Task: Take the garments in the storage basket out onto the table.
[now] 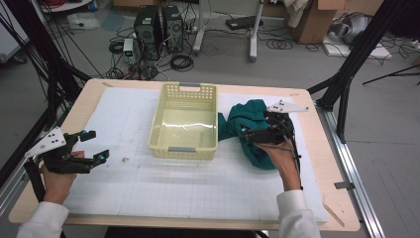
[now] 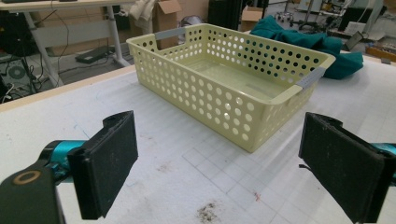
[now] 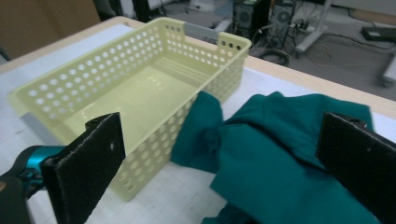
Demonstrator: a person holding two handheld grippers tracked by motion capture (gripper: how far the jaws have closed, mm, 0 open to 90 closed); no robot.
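White-sleeved forearms reach over a wooden table (image 1: 84, 101) covered by a white gridded mat (image 1: 148, 183); the left gripper (image 1: 94, 147) hovers wide open at the mat's left, well apart from the pale yellow perforated basket (image 1: 163, 111) at centre. The right gripper (image 1: 257, 133), jaws spread wide, sits above a crumpled teal cloth (image 1: 247, 111) touching the basket's right wall; computer towers (image 1: 158, 27), cables and cardboard boxes (image 1: 317, 22) clutter the grey floor behind.

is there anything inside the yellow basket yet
No, the basket has a bare floor in the high view, and the green cloth lies on the table beside its right wall, under the open right gripper.
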